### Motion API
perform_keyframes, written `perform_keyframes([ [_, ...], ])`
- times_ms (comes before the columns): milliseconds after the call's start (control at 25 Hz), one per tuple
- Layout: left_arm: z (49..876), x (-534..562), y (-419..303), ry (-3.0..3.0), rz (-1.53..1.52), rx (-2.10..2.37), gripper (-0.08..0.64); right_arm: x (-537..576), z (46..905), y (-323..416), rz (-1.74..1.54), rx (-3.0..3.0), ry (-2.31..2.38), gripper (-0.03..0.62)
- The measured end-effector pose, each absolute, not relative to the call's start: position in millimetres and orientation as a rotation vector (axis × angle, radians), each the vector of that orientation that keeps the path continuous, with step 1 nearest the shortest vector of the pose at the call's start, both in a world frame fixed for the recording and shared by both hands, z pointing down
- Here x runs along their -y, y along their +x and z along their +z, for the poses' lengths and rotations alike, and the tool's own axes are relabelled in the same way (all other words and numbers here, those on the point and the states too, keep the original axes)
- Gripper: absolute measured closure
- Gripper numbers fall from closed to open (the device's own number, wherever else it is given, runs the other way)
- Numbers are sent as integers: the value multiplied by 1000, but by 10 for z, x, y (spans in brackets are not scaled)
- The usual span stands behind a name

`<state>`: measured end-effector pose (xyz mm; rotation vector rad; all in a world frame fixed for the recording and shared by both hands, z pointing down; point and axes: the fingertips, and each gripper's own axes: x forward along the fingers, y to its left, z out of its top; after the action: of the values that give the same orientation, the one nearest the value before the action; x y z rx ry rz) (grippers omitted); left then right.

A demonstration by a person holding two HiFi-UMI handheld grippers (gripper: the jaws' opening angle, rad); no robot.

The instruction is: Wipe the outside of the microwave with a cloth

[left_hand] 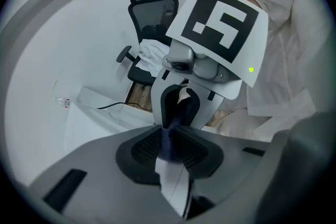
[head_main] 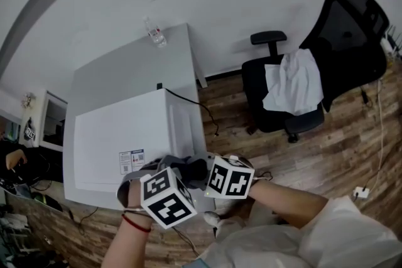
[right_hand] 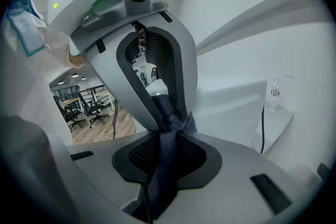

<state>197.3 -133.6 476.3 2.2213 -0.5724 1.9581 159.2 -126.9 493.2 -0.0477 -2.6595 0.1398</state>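
The big grey tabletop [head_main: 125,69] holds a white microwave [head_main: 119,135], which sits near its front edge. A black chair [head_main: 333,47] with a white garment [head_main: 294,81] on it stands well apart, on the wood floor.

The left gripper [left_hand: 169,145] and the right gripper [right_hand: 167,152] face each other, very close, over the near right corner of the microwave. Both have the dark cloth [head_main: 191,169] between them. The left gripper's fingers [left_hand: 144,150] are squeezed tight on one end of it. The right gripper's fingers [right_hand: 135,159] are squeezed tight on the other end. I cannot tell if the cloth touches the microwave.

I think this is the getting-ready step, and no wiping is under way. Next, I think one gripper should let go, or both should pull the cloth wide. Then the cloth must be pressed flat on the top or a side and rubbed along it.

A small bottle [head_main: 156,33] stands at the far end of the tabletop.
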Motion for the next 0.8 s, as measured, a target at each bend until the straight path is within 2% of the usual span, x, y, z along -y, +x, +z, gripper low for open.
perform_keyframes([
  [800,4996,2356,1839,2074,2212,627,486,2439,5126,1511,40,2582,119,497],
])
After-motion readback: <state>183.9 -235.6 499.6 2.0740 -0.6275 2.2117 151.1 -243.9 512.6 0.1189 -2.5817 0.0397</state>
